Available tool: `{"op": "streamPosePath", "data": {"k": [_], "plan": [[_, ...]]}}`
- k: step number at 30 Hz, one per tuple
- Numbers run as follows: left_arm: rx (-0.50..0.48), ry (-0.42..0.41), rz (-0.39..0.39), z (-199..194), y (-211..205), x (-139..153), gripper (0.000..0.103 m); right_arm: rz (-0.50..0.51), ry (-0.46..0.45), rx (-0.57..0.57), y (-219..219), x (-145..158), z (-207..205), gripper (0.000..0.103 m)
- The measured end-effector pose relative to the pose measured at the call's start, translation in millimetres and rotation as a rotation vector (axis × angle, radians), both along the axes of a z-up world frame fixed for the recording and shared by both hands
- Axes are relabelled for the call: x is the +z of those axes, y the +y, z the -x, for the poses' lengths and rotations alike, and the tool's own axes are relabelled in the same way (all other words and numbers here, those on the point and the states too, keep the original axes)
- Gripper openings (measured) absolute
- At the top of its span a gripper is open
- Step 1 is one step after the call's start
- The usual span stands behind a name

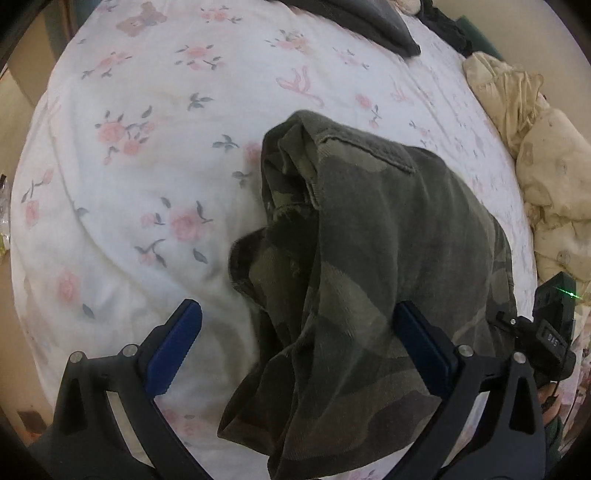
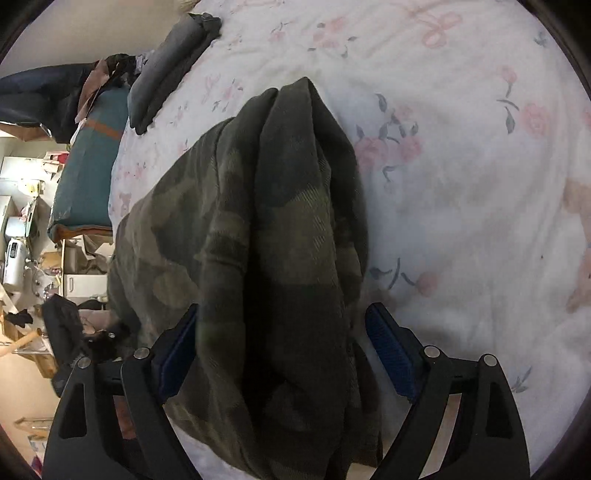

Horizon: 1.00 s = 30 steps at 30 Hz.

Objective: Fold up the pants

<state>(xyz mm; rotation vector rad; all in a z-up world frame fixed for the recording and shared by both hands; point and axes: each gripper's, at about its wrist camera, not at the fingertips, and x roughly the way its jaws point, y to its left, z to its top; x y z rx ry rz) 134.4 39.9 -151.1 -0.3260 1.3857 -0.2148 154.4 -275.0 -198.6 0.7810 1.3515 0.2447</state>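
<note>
The camouflage pants lie in a loose, bunched heap on the white floral bedsheet. In the left wrist view my left gripper hangs over the near end of the heap with its jaws wide apart. Its left pad is clear of the cloth, and its right pad lies against it. In the right wrist view the pants run up between the fingers of my right gripper, which is open. There the left pad brushes the fabric and the right pad stands free.
A folded grey garment lies at the far side of the bed, with a beige quilt bunched along the right. The right gripper's body shows at the edge. Past the bed edge are a teal cushion and cluttered shelves.
</note>
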Motion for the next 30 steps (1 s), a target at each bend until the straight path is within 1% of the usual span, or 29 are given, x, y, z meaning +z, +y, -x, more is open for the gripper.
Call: {"op": "streamPosePath", "data": {"k": [2,4,5,7,9,10,11,13,15,17,18,19,20,21,22,23,24,25,26,28,30], "plan": [[-0.023,0.018,0.045,-1,0,2,0.101,-0.01,0.004,-0.003,0,-3,1,0.089],[-0.047,-0.013,0.073,1,1,10,0.1,-0.035,0.007,-0.02,-1,-2,3,0.089],[-0.055,-0.021,0.075,1,0,13,0.101,-0.063,0.011,-0.033,-2,-3,5,0.089],[-0.064,0.01,0.091,1,-4,10,0.101,-0.106,0.016,-0.032,-15,-3,11,0.089],[-0.087,0.09,0.074,-1,-16,-8,0.101,-0.097,0.018,-0.004,-12,-4,8,0.089],[-0.094,0.105,0.079,1,-19,-13,0.102,-0.086,0.02,0.004,-10,-5,7,0.09],[-0.11,0.114,0.083,2,-23,-19,0.102,-0.074,0.021,0.012,-7,-7,7,0.09],[-0.134,0.091,0.062,4,-28,-18,0.102,-0.052,0.012,0.031,1,-5,4,0.092],[-0.144,0.083,0.062,3,-29,-16,0.098,-0.046,0.004,0.072,9,-2,2,0.092],[-0.16,0.068,0.071,2,-32,-13,0.085,0.005,-0.01,0.126,22,0,-1,0.091],[-0.173,0.057,0.056,2,-35,-11,0.083,0.023,-0.015,0.135,21,1,4,0.09],[-0.189,0.048,0.041,3,-38,-9,0.079,0.047,-0.02,0.145,24,0,4,0.09],[-0.192,0.047,0.037,3,-39,-8,0.071,0.064,-0.024,0.155,26,0,4,0.087],[-0.198,0.049,0.022,4,-41,-6,0.066,0.088,-0.041,0.17,29,3,4,0.071],[-0.211,0.043,-0.013,6,-44,-3,0.056,0.108,-0.065,0.208,35,6,5,0.055],[-0.221,0.03,-0.038,7,-49,1,0.048,0.138,-0.088,0.258,42,10,4,0.051],[-0.231,0.013,-0.055,9,-51,6,0.043,0.199,-0.128,0.308,51,18,6,0.045],[-0.241,-0.015,-0.079,13,-53,13,0.036,0.213,-0.138,0.313,53,21,7,0.041],[-0.241,-0.028,-0.079,13,-54,18,0.031,0.218,-0.145,0.31,53,23,8,0.038],[-0.235,-0.08,-0.075,18,-54,32,0.029,0.195,-0.173,0.272,46,32,11,0.032],[-0.227,-0.113,-0.084,18,-53,40,0.029,0.16,-0.211,0.259,42,43,10,0.031]]}}
